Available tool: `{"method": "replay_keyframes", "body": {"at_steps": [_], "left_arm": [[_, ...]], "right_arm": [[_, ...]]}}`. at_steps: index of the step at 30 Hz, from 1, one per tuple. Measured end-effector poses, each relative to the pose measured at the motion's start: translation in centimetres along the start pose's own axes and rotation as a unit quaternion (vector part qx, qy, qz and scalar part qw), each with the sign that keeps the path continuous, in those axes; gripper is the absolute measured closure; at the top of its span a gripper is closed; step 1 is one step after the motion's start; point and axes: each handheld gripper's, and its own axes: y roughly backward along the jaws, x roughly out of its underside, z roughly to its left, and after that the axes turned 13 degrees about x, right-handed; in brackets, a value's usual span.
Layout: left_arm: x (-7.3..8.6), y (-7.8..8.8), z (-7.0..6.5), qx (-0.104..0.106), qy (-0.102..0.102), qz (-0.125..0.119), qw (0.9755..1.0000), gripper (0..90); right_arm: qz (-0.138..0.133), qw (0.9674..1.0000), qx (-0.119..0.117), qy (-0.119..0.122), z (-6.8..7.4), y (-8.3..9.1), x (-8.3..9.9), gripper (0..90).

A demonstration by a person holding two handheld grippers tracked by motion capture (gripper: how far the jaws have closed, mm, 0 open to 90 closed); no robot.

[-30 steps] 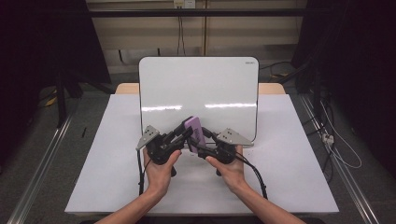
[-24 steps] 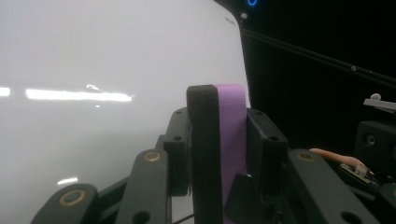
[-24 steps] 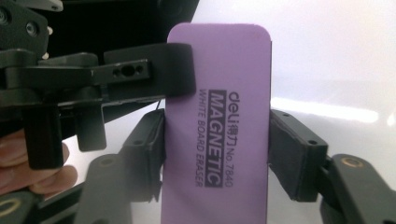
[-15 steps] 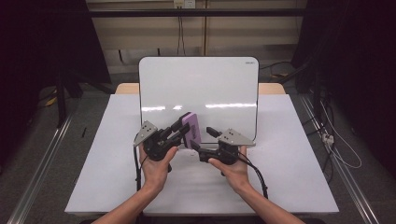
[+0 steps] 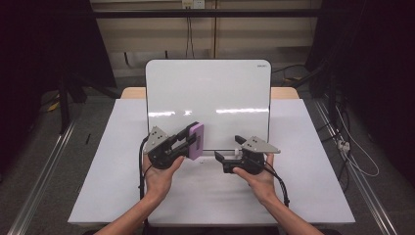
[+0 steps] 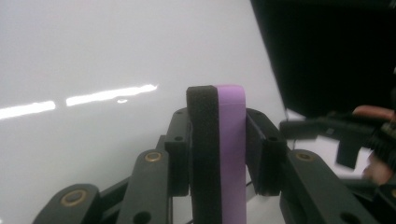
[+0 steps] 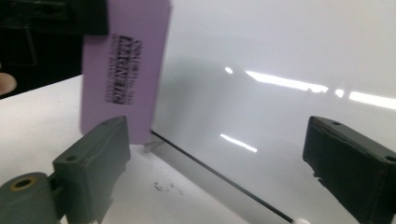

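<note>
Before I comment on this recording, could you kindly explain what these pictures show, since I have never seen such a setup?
A person at a white table holds a hand-operated two-jaw gripper in each hand. One picture looks down from above; the other two come from cameras riding on each gripper. An upright whiteboard stands on the table. The left gripper is clamped on a purple eraser with a black felt side. The right gripper is open and holds nothing.
</note>
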Motion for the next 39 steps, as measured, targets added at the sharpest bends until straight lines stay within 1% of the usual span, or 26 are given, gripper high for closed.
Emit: {"method": "replay_keyframes", "body": {"at_steps": [2, 3, 4, 5, 6, 8, 10, 12, 14, 16, 19, 20, 22, 24, 25, 26, 27, 30, 32, 34, 37, 39], "left_arm": [[-0.2, 0.2, 0.0, -0.001, -0.007, 0.007, 0.9999, 65.3], [-0.3, 0.3, 0.0, 0.0, -0.011, 0.007, 0.9999, 65.3], [-0.3, 0.3, 0.1, 0.006, -0.01, 0.011, 0.9999, 65.4], [-0.4, 0.4, 0.2, 0.007, -0.008, 0.012, 0.9999, 65.4], [-0.5, 0.4, 0.2, 0.005, -0.013, 0.016, 0.9998, 65.5], [-0.7, 0.5, 0.3, 0.005, -0.032, 0.025, 0.9991, 65.6], [-0.8, 0.5, 0.3, 0.003, -0.038, 0.035, 0.9987, 65.7], [-0.9, 0.7, 0.3, 0.001, -0.046, 0.047, 0.9979, 65.8], [-1.0, 0.9, 0.2, -0.006, -0.054, 0.056, 0.9969, 65.8], [-1.1, 1.2, 0.3, -0.016, -0.065, 0.067, 0.9955, 65.9], [-1.4, 1.6, 0.5, -0.025, -0.077, 0.073, 0.9941, 65.9], [-1.5, 1.8, 0.7, -0.027, -0.084, 0.079, 0.9929, 65.9], [-1.7, 2.2, 0.9, -0.032, -0.088, 0.082, 0.9922, 66.0], [-2.1, 2.7, 1.3, -0.043, -0.093, 0.092, 0.9904, 66.0], [-2.3, 2.9, 1.4, -0.045, -0.094, 0.093, 0.9902, 66.0], [-2.4, 3.1, 1.6, -0.048, -0.097, 0.097, 0.9894, 66.0], [-2.5, 3.3, 1.7, -0.049, -0.096, 0.098, 0.9893, 66.0], [-2.6, 3.6, 1.8, -0.055, -0.1, 0.112, 0.9872, 65.9], [-2.5, 3.8, 1.9, -0.064, -0.106, 0.122, 0.9848, 66.0], [-2.3, 4.0, 1.9, -0.074, -0.103, 0.127, 0.9837, 66.0], [-2.0, 4.4, 2.3, -0.086, -0.104, 0.143, 0.9805, 66.0], [-1.8, 4.5, 2.7, -0.094, -0.098, 0.147, 0.9796, 66.0]], "right_arm": [[0.01, 0.9998, 0.012, -0.011, -0.4, 0.2, 0.1, 5.2], [0.01, 0.9997, 0.017, -0.012, -0.6, 0.3, 0.2, 5.2], [0.01, 0.9996, 0.023, -0.01, -0.7, 0.5, 0.3, 5.0], [0.015, 0.9995, 0.026, -0.007, -0.9, 0.6, 0.4, 4.5], [0.018, 0.9995, 0.027, -0.006, -1.0, 0.8, 0.5, 4.0], [0.02, 0.9995, 0.026, -0.003, -1.2, 1.2, 0.6, 3.6], [0.021, 0.9993, 0.029, 0.005, -1.6, 1.6, 0.7, 3.3], [0.02, 0.9991, 0.036, 0.003, -2.1, 2.0, 0.7, 3.3], [0.021, 0.9989, 0.042, -0.001, -2.6, 2.5, 0.8, 3.4], [0.021, 0.9983, 0.053, 0.0, -3.2, 3.0, 1.0, 3.6], [0.022, 0.9972, 0.072, 0.008, -3.9, 3.8, 1.4, 4.0], [0.021, 0.997, 0.075, 0.006, -4.1, 4.0, 1.5, 4.2], [0.023, 0.9964, 0.081, 0.008, -4.4, 4.5, 1.7, 4.1], [0.027, 0.9957, 0.088, 0.011, -4.7, 4.9, 2.0, 4.1], [0.028, 0.9955, 0.089, 0.011, -4.9, 5.1, 2.1, 4.1], [0.031, 0.9952, 0.092, 0.013, -5.0, 5.4, 2.2, 4.1], [0.033, 0.9948, 0.096, 0.013, -5.1, 5.6, 2.4, 4.2], [0.039, 0.9941, 0.1, 0.014, -5.5, 6.2, 2.8, 4.2], [0.041, 0.9939, 0.102, 0.013, -5.8, 6.6, 3.2, 4.2], [0.043, 0.9934, 0.106, 0.01, -6.1, 6.9, 3.4, 4.2], [0.036, 0.993, 0.112, 0.005, -6.5, 7.2, 3.6, 4.1], [0.035, 0.9931, 0.112, -0.002, -6.8, 7.1, 3.7, 4.0]]}}
